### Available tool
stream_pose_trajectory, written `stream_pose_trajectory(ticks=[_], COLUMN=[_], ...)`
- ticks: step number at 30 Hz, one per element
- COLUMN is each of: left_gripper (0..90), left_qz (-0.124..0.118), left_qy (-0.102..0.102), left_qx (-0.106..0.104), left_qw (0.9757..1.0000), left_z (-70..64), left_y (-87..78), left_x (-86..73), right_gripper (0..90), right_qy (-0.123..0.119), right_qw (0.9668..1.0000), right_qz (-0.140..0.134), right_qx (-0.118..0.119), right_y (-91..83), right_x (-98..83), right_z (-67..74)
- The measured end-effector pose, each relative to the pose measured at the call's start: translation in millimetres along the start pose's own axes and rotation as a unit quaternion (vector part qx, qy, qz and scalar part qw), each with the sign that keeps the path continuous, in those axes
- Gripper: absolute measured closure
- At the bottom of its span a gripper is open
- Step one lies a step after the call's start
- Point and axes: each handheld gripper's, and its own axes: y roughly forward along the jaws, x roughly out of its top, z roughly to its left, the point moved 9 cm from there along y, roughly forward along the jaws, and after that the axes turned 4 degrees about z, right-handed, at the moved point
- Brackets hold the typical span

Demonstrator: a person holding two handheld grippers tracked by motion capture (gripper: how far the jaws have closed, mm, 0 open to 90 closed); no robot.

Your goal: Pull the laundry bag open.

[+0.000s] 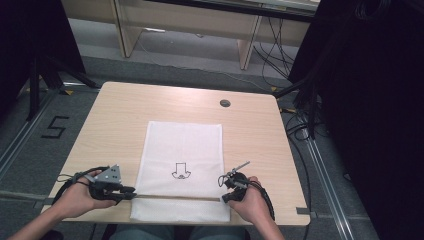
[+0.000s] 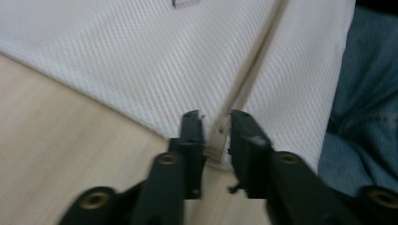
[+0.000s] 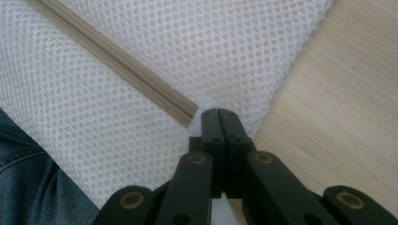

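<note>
The white mesh laundry bag [image 1: 182, 165] lies flat on the wooden table [image 1: 120, 115], its beige zipper [image 1: 175, 197] running across the near end. The right gripper [image 3: 219, 112] is clamped on the zipper's end. The left gripper [image 2: 216, 126], jaws parted, straddles the other end without pressing. Judging by this, the zipper is being worked; next the left jaws must close on the pull.

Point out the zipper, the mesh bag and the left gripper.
zipper [image 3: 112, 58]: right gripper view, mid tape.
mesh bag [image 1: 182, 142]: high view, upper panel.
left gripper [image 2: 217, 124]: left gripper view, between its fingertips.
</note>
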Motion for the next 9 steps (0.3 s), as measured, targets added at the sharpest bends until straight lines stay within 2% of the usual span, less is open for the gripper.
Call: stream_pose_trajectory(ticks=[1, 2, 3, 4, 5, 7, 9], left_gripper=[59.5, 53.5, 50.0, 47.5, 45.6, 43.9, 42.8], left_qz=[-0.039, -0.074, -0.102, -0.121, -0.128, -0.124, -0.123], left_qy=[-0.018, -0.041, -0.052, -0.063, -0.065, -0.066, -0.077], left_qx=[0.009, 0.011, 0.009, 0.013, 0.024, 0.046, 0.057], left_qw=[0.9990, 0.9964, 0.9934, 0.9906, 0.9894, 0.9890, 0.9878], left_z=[3.9, 6.7, 10.0, 13.5, 17.6, 24.7, 30.7], left_y=[-5.5, -12.1, -17.6, -21.3, -23.2, -23.2, -20.5], left_x=[8.2, 15.9, 21.9, 25.3, 25.7, 23.8, 22.6], right_gripper=[89.6, 87.3, 81.4, 72.1, 70.8, 69.4, 65.5], right_qy=[-0.001, 0.002, 0.008, 0.018, 0.018, 0.029, 0.021], right_qw=[1.0000, 1.0000, 1.0000, 0.9997, 0.9995, 0.9990, 0.9975], right_qz=[0.000, 0.002, -0.001, -0.003, -0.014, -0.033, -0.067], right_qx=[0.000, 0.002, 0.003, 0.015, 0.020, 0.000, 0.004], right_y=[-0.4, -1.3, -1.9, -3.8, -5.2, -13.4, -20.8], right_x=[0.0, -0.7, -0.2, 0.0, 1.9, 4.4, 11.2], right_z=[0.6, 2.0, 2.4, 5.4, 6.4, 7.2, 8.8])
